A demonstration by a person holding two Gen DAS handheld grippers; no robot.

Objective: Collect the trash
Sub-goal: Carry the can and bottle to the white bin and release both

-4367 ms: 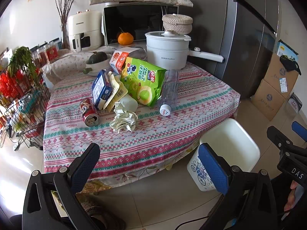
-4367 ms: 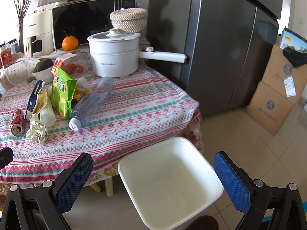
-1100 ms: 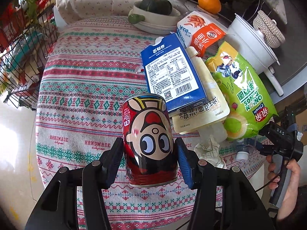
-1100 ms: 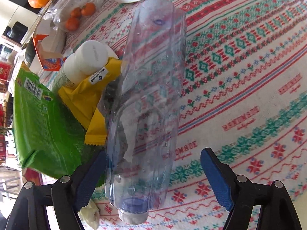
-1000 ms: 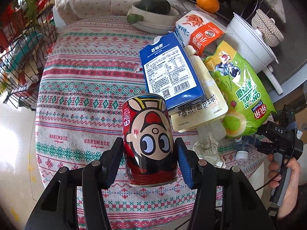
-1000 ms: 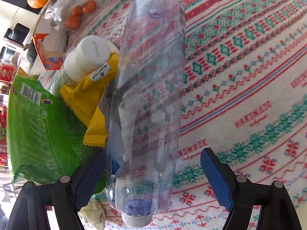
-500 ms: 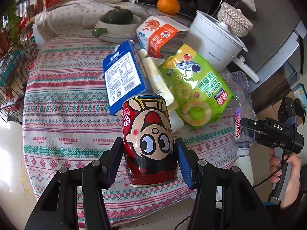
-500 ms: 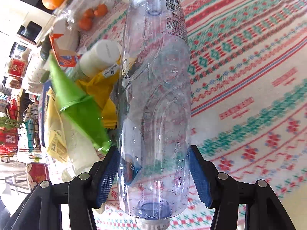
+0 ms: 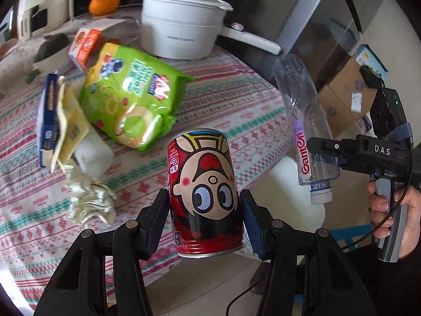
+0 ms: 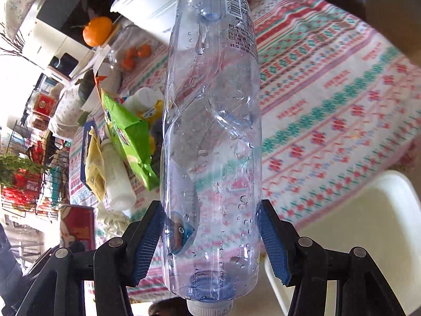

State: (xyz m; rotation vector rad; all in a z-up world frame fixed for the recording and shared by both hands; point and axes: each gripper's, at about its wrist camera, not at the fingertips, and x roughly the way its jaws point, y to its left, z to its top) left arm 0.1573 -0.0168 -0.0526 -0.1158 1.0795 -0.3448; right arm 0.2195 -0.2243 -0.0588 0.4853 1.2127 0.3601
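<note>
My left gripper (image 9: 204, 221) is shut on a red cartoon can (image 9: 204, 192) and holds it in the air over the table's front edge. My right gripper (image 10: 210, 237) is shut on a clear plastic bottle (image 10: 213, 121), cap toward the camera; bottle (image 9: 305, 121) and gripper also show in the left wrist view, above the white bin (image 9: 284, 184). The bin's rim (image 10: 379, 210) lies below the table edge. On the striped tablecloth lie a green snack bag (image 9: 131, 97), a blue carton (image 9: 47, 115), a yellow pouch (image 9: 71, 129), a white bottle (image 9: 92, 152) and crumpled paper (image 9: 89, 202).
A white pot with a long handle (image 9: 184, 29) stands at the table's back, beside an orange carton (image 9: 84, 44) and a tangerine (image 9: 104, 2). A grey fridge (image 9: 315, 26) and cardboard boxes (image 9: 344, 97) stand to the right. A wire rack (image 10: 23, 184) is at the left.
Both grippers have lifted their loads off the table and swung right toward the bin. The right gripper closed on the bottle about half a second ago.
</note>
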